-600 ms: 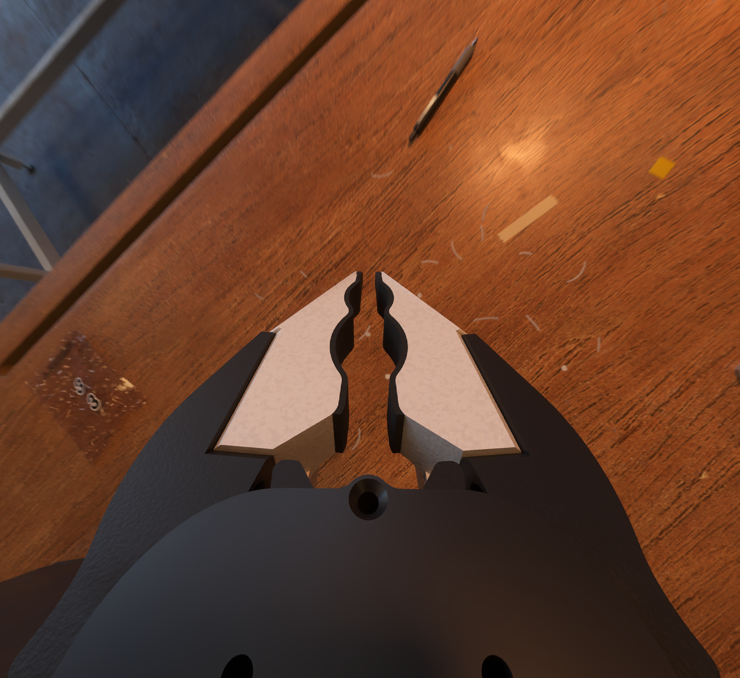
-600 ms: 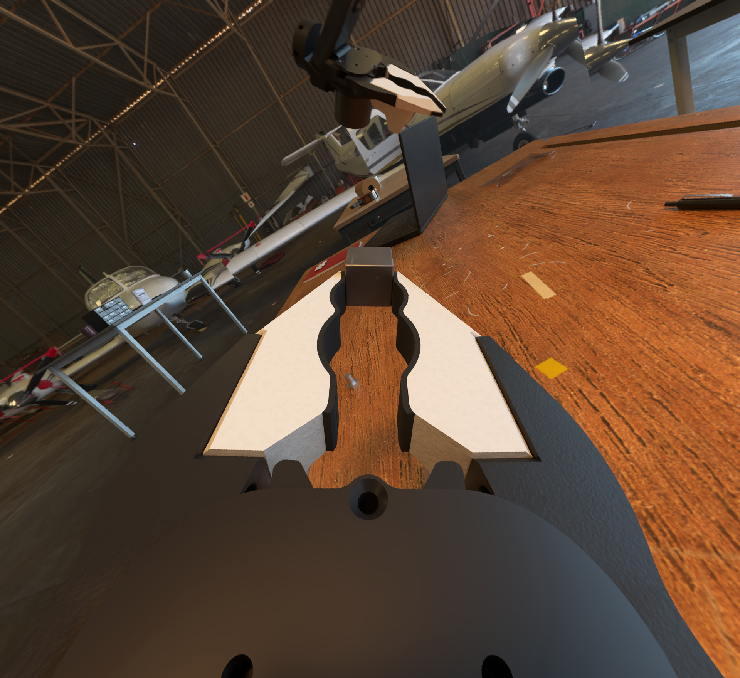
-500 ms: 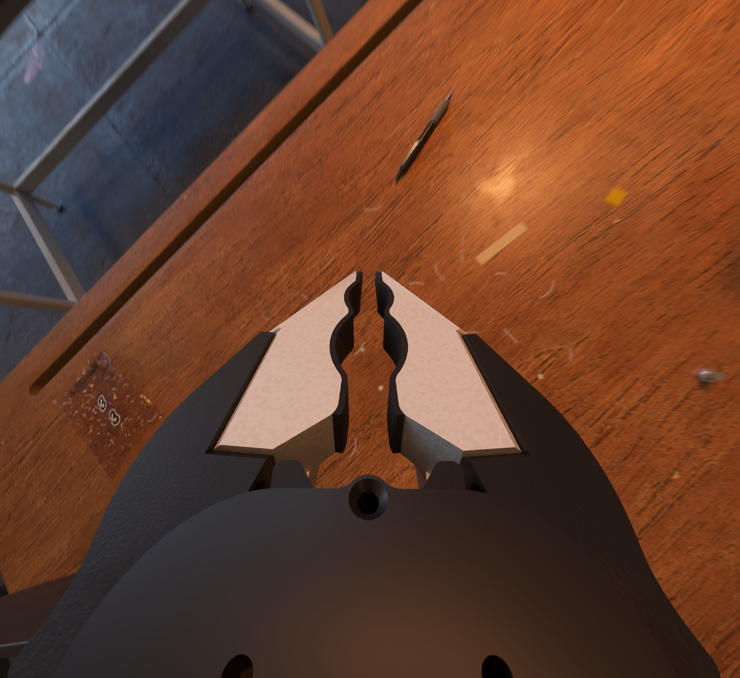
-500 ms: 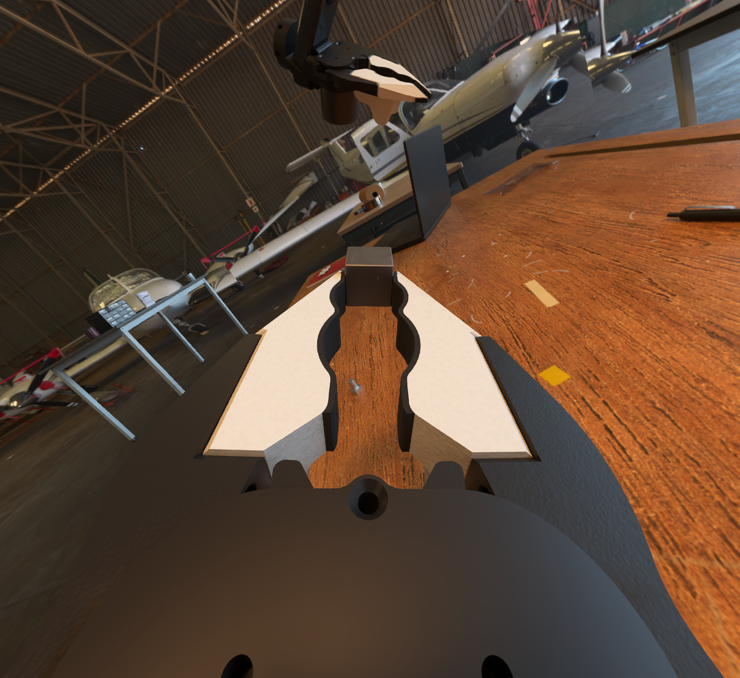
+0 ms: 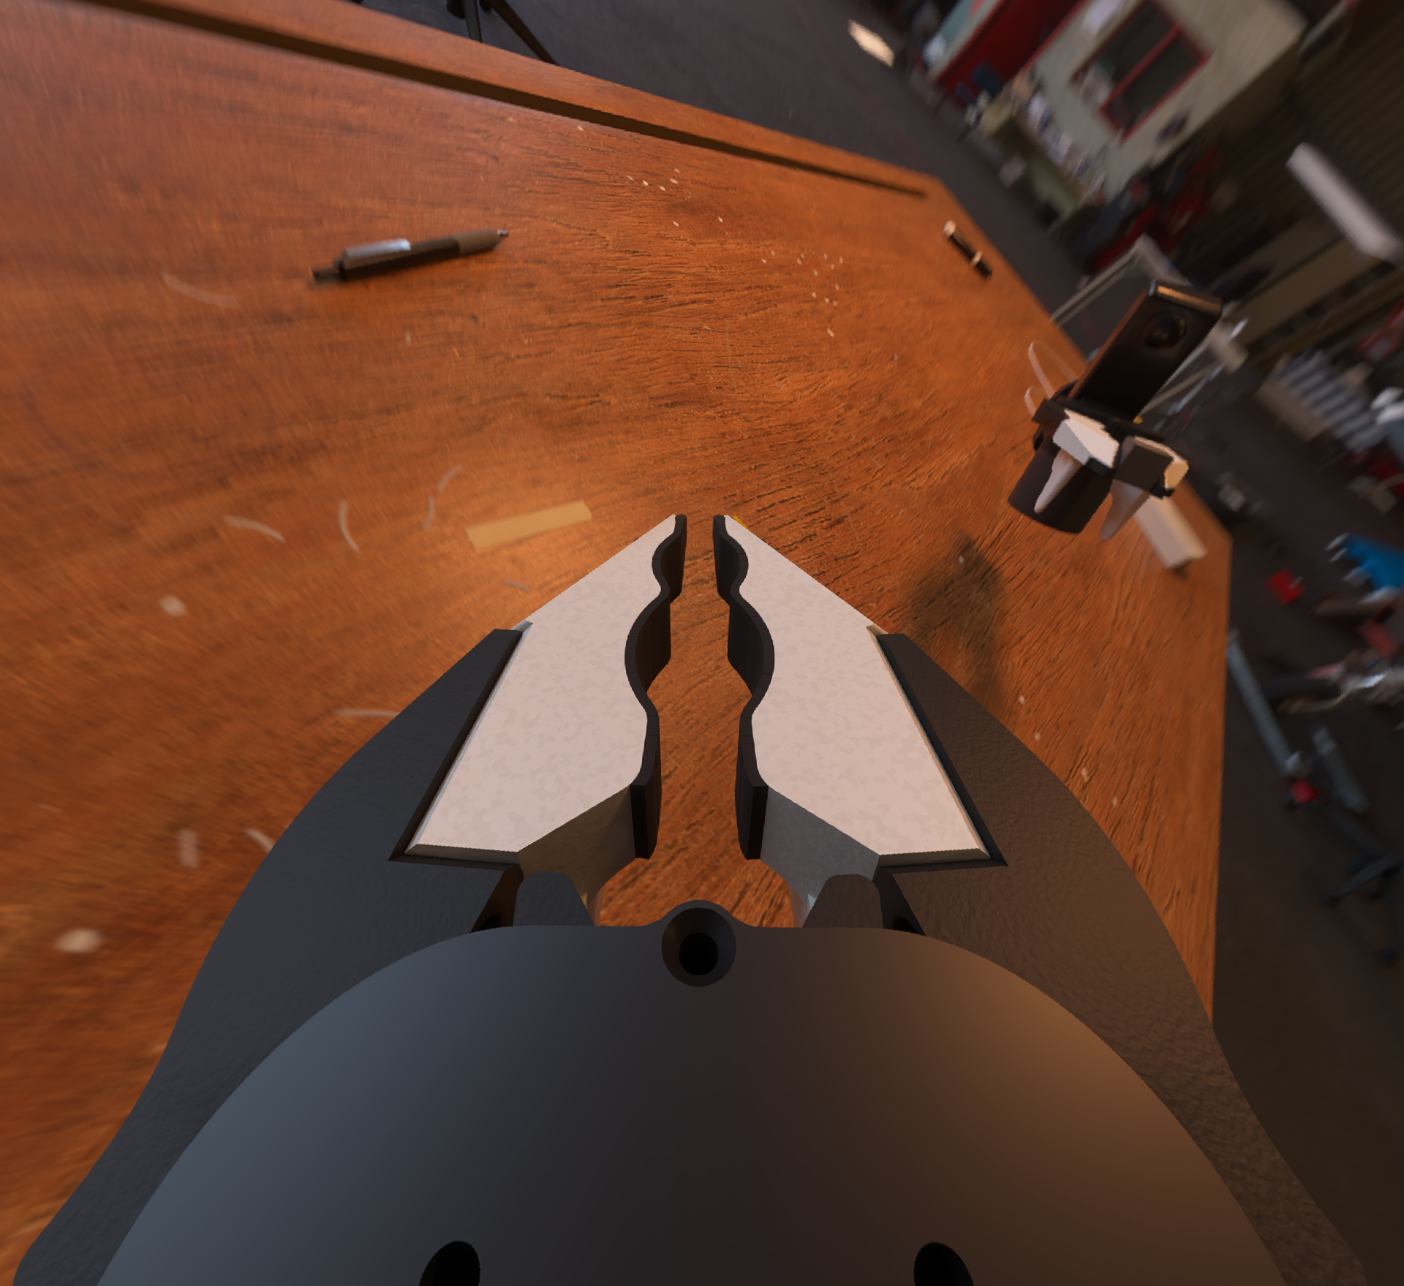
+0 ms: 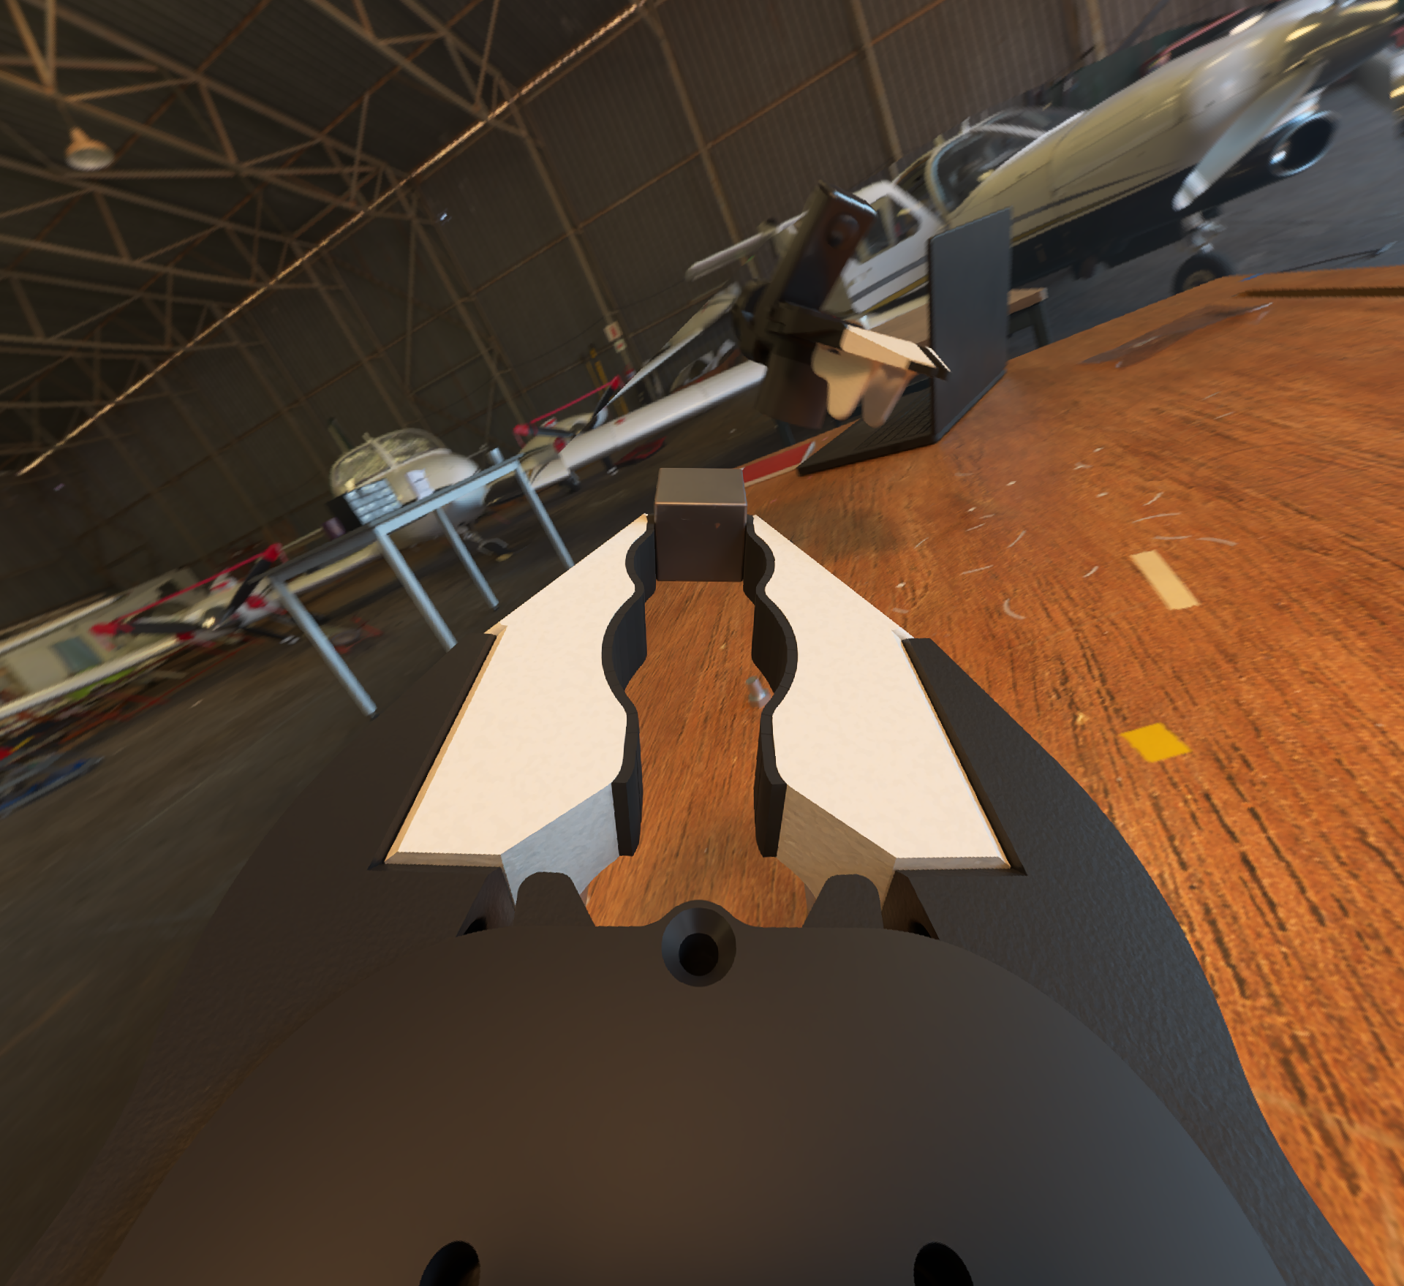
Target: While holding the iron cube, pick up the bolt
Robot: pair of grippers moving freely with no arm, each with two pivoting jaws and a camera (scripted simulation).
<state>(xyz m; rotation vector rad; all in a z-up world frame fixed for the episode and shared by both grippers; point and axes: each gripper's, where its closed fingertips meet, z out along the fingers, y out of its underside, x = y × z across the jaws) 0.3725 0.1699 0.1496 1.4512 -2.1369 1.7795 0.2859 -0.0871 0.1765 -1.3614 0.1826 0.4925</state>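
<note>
My right gripper [image 6: 699,528] is shut on the dark iron cube [image 6: 699,543], held at the fingertips above the wooden table [image 6: 1139,946]. The small silver bolt [image 6: 756,689] lies on the table below it, seen between the right fingers, close to the right one. My left gripper [image 5: 699,528] is shut and empty, hovering over the table [image 5: 228,414]. It also shows in the right wrist view [image 6: 912,376], beyond the cube. The right gripper shows at the far right of the left wrist view [image 5: 1090,490]. The bolt is not seen in the left wrist view.
A pen [image 5: 410,253] lies at the far left. A tan tape strip [image 5: 528,524] [image 6: 1162,579] and a yellow sticker [image 6: 1155,742] lie flat on the wood. A black bookend [image 6: 965,323] stands at the table's far edge. A small dark cylinder [image 5: 966,250] lies near the far edge.
My left gripper has turned and come down lower, now facing across the table toward the right gripper. The right gripper still holds the cube; the bolt sits more to the right between its fingers.
</note>
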